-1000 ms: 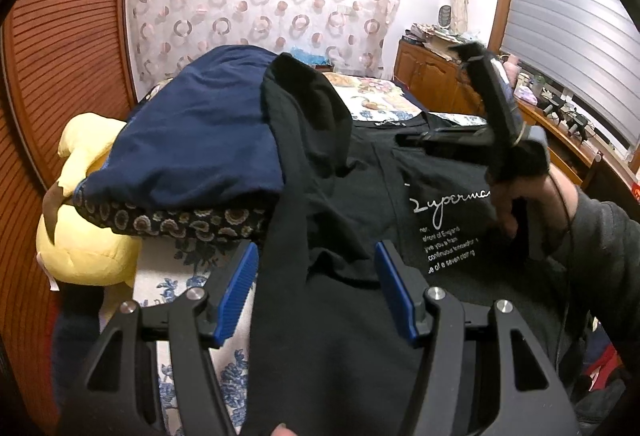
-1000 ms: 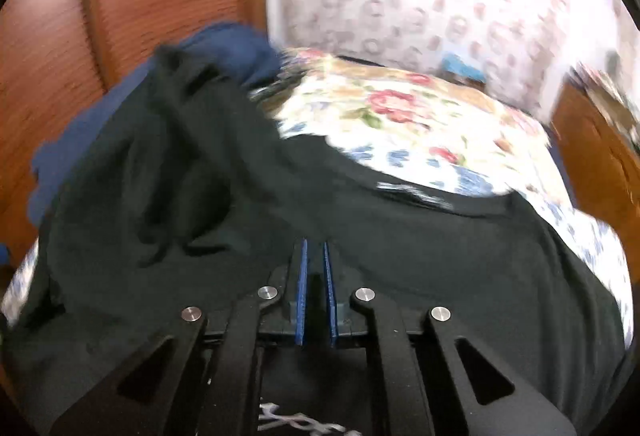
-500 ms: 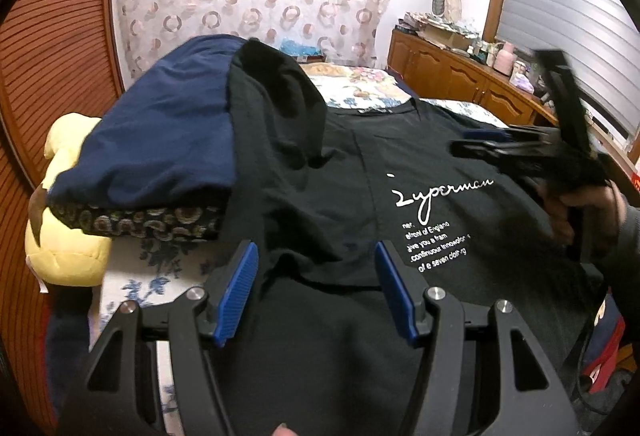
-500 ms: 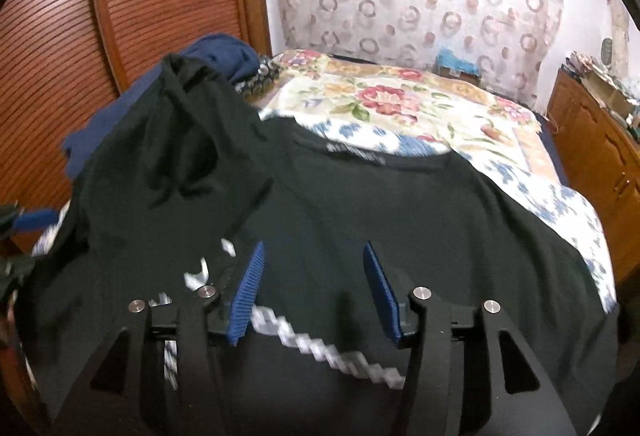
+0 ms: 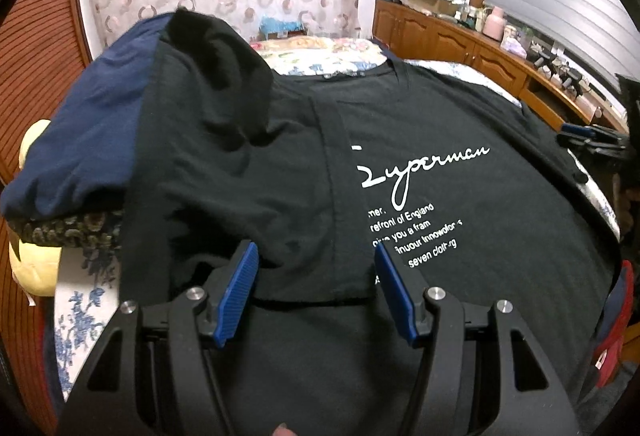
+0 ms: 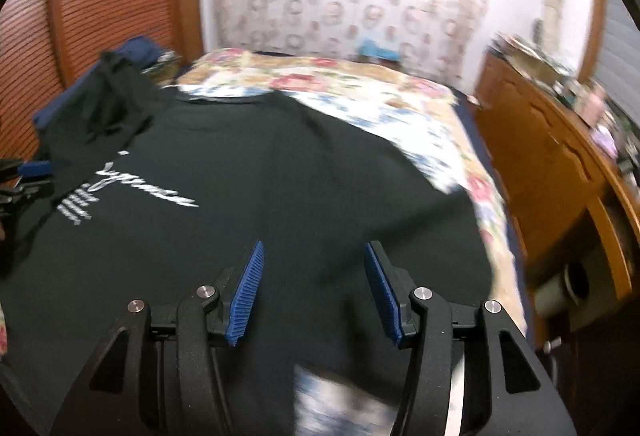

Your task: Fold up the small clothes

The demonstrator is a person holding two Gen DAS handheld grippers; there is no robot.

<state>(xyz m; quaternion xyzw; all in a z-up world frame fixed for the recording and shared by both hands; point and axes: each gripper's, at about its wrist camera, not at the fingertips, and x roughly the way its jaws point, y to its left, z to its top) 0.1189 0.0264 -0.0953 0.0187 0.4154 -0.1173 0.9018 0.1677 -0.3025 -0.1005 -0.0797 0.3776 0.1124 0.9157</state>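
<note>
Fingers (image 5: 240,292) of left gripper (image 5: 316,296) apart, empty; right gripper (image 6: 314,292) just opened, nothing between; black t-shirt (image 5: 440,164) (one side folded over) flat on bed (image 6: 400,104).

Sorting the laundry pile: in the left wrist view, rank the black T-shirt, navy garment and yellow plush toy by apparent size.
1. black T-shirt
2. navy garment
3. yellow plush toy, partly hidden, so its true size is unsure.
</note>
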